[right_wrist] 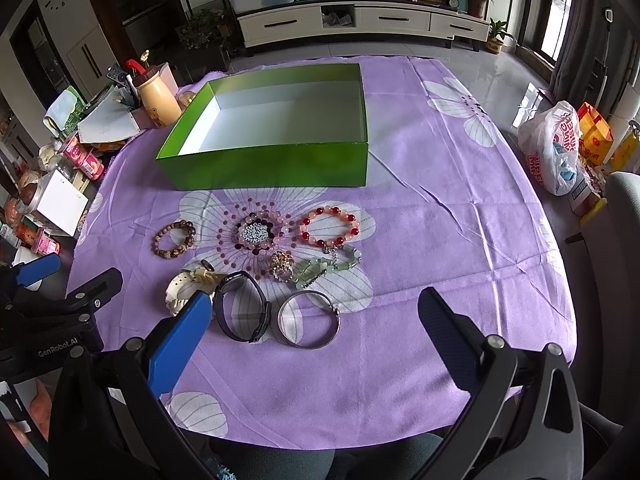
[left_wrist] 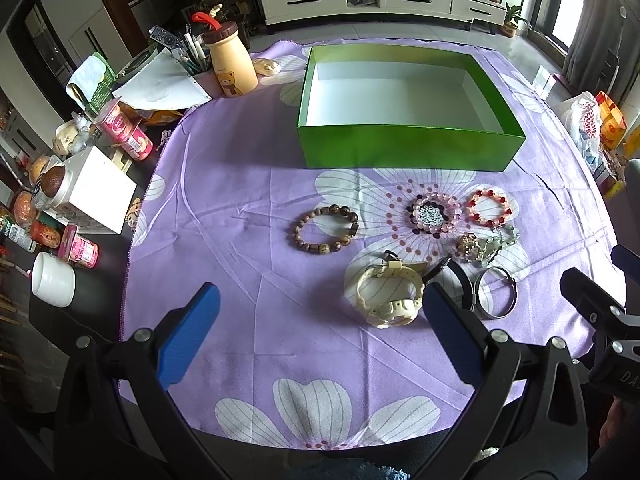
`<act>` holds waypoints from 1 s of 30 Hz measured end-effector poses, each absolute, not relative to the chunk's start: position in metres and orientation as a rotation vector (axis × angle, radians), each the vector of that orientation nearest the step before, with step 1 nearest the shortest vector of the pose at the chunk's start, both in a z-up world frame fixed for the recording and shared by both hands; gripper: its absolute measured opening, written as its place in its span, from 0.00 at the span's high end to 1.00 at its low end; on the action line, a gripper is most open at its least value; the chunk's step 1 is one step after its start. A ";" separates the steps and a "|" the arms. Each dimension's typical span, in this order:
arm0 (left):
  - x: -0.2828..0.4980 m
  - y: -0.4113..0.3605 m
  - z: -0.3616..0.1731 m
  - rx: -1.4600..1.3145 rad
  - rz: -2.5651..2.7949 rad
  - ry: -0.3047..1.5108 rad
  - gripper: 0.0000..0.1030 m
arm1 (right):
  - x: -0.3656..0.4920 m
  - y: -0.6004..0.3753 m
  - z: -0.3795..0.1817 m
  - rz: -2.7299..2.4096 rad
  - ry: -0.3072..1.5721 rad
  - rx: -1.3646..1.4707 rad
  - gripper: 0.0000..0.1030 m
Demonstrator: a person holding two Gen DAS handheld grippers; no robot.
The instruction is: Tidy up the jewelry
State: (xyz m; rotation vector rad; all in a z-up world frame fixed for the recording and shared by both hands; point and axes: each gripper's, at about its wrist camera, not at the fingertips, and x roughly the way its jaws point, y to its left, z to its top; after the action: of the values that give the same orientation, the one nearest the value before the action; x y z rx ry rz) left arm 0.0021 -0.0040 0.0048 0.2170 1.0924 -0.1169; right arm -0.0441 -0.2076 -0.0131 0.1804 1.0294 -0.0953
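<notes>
Currently both fingers spread, gripping nothing; cream watch (left_wrist: 390, 294) just beside left gripper (left_wrist: 320, 332) right fingertip.

The green box (right_wrist: 272, 160) stands open with a white inside. In front of it lie a brown bead bracelet (right_wrist: 174, 239), a pink one (right_wrist: 256, 232), a red one (right_wrist: 330, 227), a cream watch (left_wrist: 390, 294), a dark watch (right_wrist: 242, 306) and a silver bangle (right_wrist: 309, 319).

my blue finger pads (left_wrist: 191, 332) look ribbed plastic. the tablecloth (right_wrist: 440, 240) is soft matt cloth, the green box (right_wrist: 272, 164) glossy card, the bangle (right_wrist: 309, 322) shiny metal, the cream watch (left_wrist: 390, 294) matt plastic.
</notes>
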 end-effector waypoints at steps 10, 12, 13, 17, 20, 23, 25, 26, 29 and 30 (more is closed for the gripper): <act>0.002 -0.004 0.003 0.218 -0.126 1.095 0.02 | -0.044 -0.210 -0.016 -0.101 1.032 0.190 0.01; 0.002 -0.004 0.003 0.218 -0.125 1.096 0.02 | -0.045 -0.210 -0.015 -0.099 1.029 0.189 0.01; 0.002 -0.004 0.003 0.217 -0.125 1.096 0.02 | -0.045 -0.210 -0.015 -0.098 1.028 0.189 0.01; 0.002 -0.005 0.003 0.219 -0.124 1.095 0.02 | -0.045 -0.209 -0.015 -0.099 1.029 0.190 0.01; 0.002 -0.005 0.003 0.219 -0.124 1.095 0.02 | -0.045 -0.209 -0.015 -0.098 1.030 0.190 0.01; 0.002 -0.005 0.003 0.218 -0.125 1.093 0.02 | -0.046 -0.209 -0.015 -0.097 1.028 0.191 0.01; 0.002 -0.005 0.003 0.218 -0.123 1.092 0.02 | -0.045 -0.210 -0.016 -0.098 1.029 0.190 0.01; 0.001 -0.005 0.003 0.218 -0.124 1.092 0.02 | -0.045 -0.210 -0.016 -0.097 1.029 0.190 0.01; 0.001 -0.005 0.003 0.219 -0.124 1.092 0.02 | -0.046 -0.209 -0.016 -0.096 1.030 0.191 0.01; 0.001 -0.005 0.003 0.218 -0.125 1.093 0.02 | -0.046 -0.209 -0.016 -0.096 1.031 0.191 0.01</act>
State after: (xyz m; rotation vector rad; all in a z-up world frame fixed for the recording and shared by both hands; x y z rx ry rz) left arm 0.0008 -0.0054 0.0032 0.2180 1.0927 -0.1251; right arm -0.0460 -0.2095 -0.0163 0.1912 1.0312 -0.0960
